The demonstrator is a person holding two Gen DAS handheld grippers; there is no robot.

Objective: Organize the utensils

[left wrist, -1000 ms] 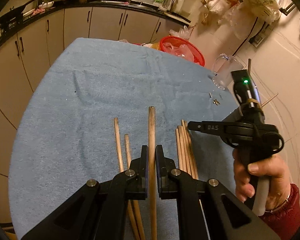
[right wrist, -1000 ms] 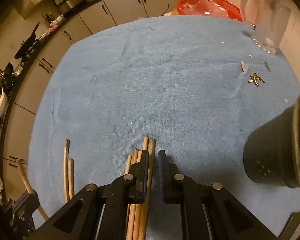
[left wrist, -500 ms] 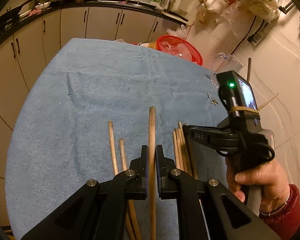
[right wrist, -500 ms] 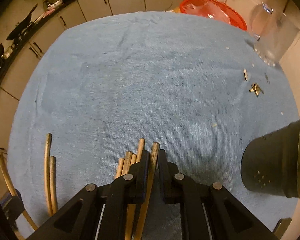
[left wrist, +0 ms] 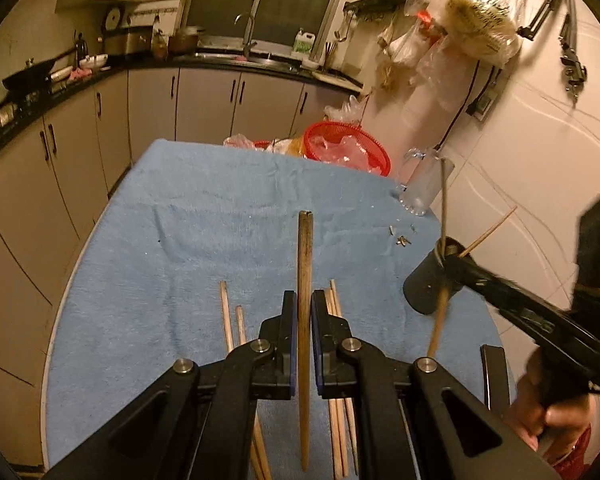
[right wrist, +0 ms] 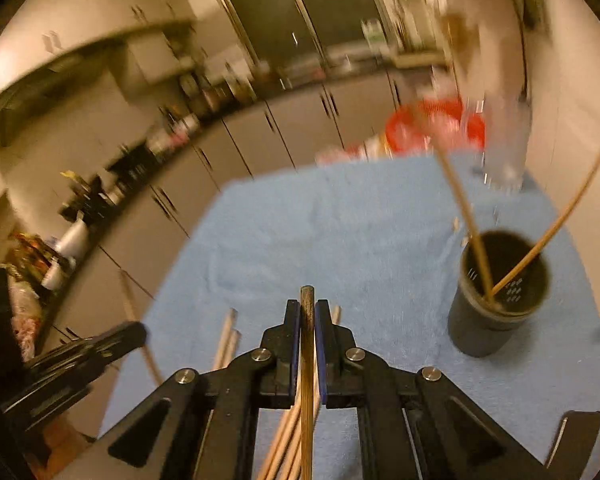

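My left gripper (left wrist: pixel 304 300) is shut on a long wooden chopstick (left wrist: pixel 305 248), held above the blue towel (left wrist: pixel 204 240). Two loose chopsticks (left wrist: pixel 230 320) lie left of the gripper and a bundle (left wrist: pixel 337 408) lies just to its right. My right gripper (right wrist: pixel 308 308) is shut on a dark chopstick (right wrist: pixel 307 296), lifted off the bundle (right wrist: pixel 284 440). The black holder (right wrist: pixel 496 320) stands to its right with two chopsticks (right wrist: pixel 466 208) leaning inside. In the left wrist view the right gripper (left wrist: pixel 452 260) hovers at the holder (left wrist: pixel 424 288) with its chopstick (left wrist: pixel 438 320) hanging down.
A red basket (left wrist: pixel 348 148) and a clear glass pitcher (left wrist: pixel 424 184) stand at the table's far right. Small bits (left wrist: pixel 402 240) lie near the holder. A wall runs close along the right side, and kitchen cabinets (left wrist: pixel 204 100) stand beyond the table's far and left edges.
Both grippers have risen and tilted up. The right gripper closed on one chopstick from the bundle and carried it up and right, toward the black holder. The left kept hold of its chopstick.
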